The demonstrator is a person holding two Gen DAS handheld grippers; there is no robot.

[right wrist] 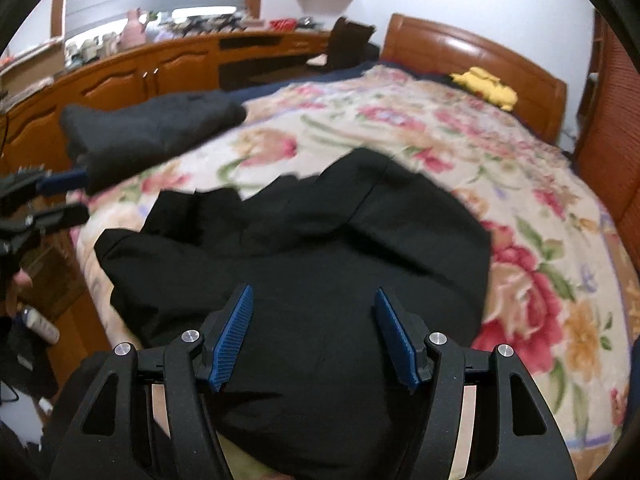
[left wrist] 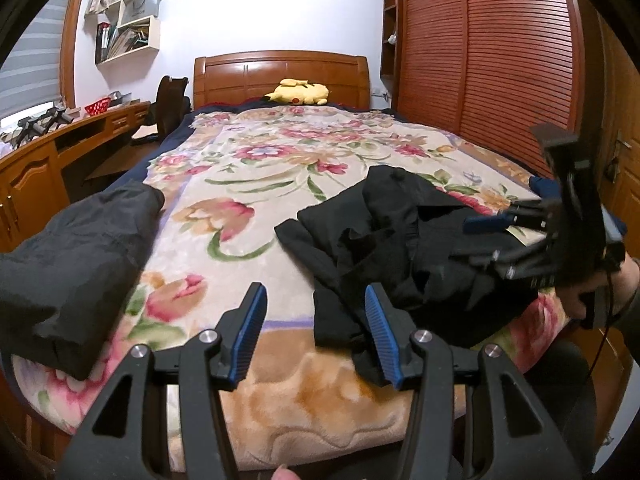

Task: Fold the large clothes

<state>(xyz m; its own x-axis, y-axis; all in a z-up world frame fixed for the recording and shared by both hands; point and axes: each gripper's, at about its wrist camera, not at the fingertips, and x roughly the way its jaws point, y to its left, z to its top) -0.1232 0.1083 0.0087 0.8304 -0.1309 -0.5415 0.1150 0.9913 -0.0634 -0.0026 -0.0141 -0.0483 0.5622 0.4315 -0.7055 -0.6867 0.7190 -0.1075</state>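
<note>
- No brand, label or legible writing can be read in either view; the book spines on the wall shelf (left wrist: pixel 128 36) are too small to read.
- The black garment (left wrist: pixel 400 240) lies crumpled on the floral blanket (left wrist: pixel 260 168) at the near right part of the bed, one flap hanging over the foot edge.
- A second dark grey garment (left wrist: pixel 72 248) lies folded at the near left corner of the bed, well apart from the black one.
- Left hand-held gripper (left wrist: pixel 316 332): jaws wide apart, nothing between them. It sits over the foot edge of the bed, with its right pad just beside the hanging flap; contact cannot be determined.
- Right hand-held gripper (right wrist: pixel 314 332): jaws wide apart, directly over the black garment (right wrist: pixel 320 248), gripping nothing.
- Left wrist view only: the right hand-held gripper seen from the side (left wrist: pixel 504 220) above the garment's right part, the louvred wardrobe doors (left wrist: pixel 480 60), and the full headboard (left wrist: pixel 280 76) with a yellow plush toy (left wrist: pixel 300 92).
- Right wrist view only: the left hand-held gripper at the frame's left edge (right wrist: pixel 60 196), near the grey garment (right wrist: pixel 152 128), and the long wooden worktop (right wrist: pixel 160 64) with clutter below the window.
- Open room: the blanket between the two garments and toward the headboard is bare. The wardrobe closely borders the bed's right edge.
</note>
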